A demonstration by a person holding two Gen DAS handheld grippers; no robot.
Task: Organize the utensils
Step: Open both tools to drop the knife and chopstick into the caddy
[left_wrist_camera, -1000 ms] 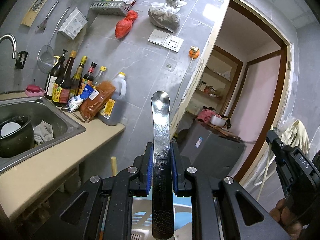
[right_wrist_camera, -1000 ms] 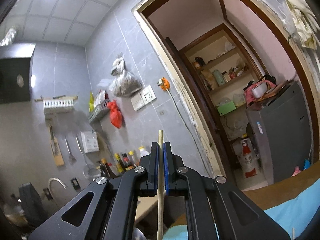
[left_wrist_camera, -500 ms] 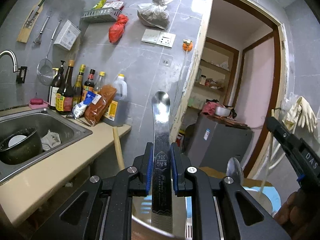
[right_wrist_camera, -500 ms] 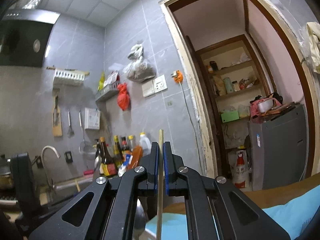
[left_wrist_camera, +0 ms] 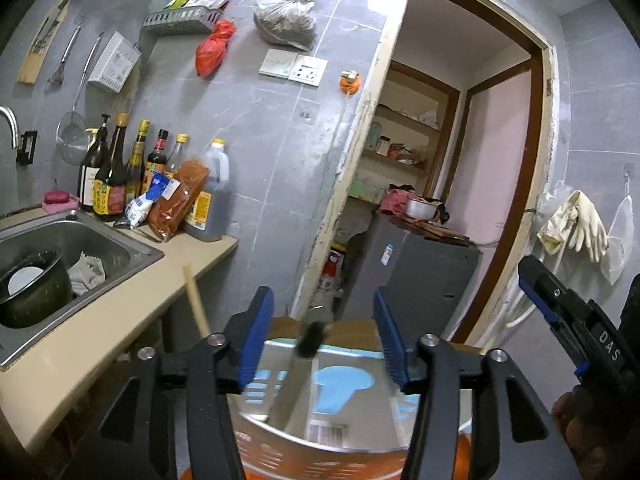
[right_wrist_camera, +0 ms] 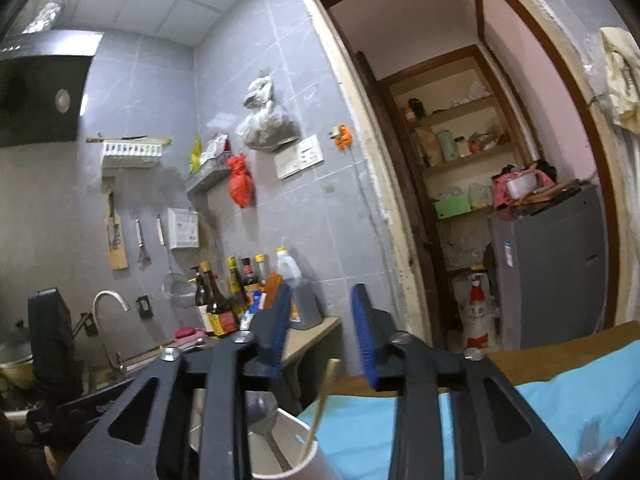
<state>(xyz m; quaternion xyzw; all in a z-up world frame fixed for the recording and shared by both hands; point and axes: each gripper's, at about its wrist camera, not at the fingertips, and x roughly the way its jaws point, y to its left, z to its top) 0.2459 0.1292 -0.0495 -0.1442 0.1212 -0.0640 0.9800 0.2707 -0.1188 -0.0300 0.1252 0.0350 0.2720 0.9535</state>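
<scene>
My left gripper [left_wrist_camera: 324, 332] is open and empty above a shiny metal utensil holder [left_wrist_camera: 360, 428]. The metal spoon [left_wrist_camera: 300, 376] stands loose in the holder, tilted between the fingers. A wooden chopstick [left_wrist_camera: 196, 304] leans up at the holder's left. My right gripper [right_wrist_camera: 320, 332] is open and empty above the same holder [right_wrist_camera: 288, 460]. A thin chopstick [right_wrist_camera: 322, 400] leans in it below the fingers, beside a spoon [right_wrist_camera: 264, 412]. The right gripper also shows in the left wrist view at the right edge [left_wrist_camera: 568, 312].
A blue cloth [right_wrist_camera: 520, 408] covers the wooden table under the holder. A counter [left_wrist_camera: 100, 344] with a steel sink [left_wrist_camera: 80, 240], a pot and sauce bottles [left_wrist_camera: 116, 176] lies to the left. A doorway with a grey fridge [left_wrist_camera: 420, 276] is behind.
Both grippers have opened. The left one let go of the spoon and the right one let go of the chopstick; both utensils now rest in the holder.
</scene>
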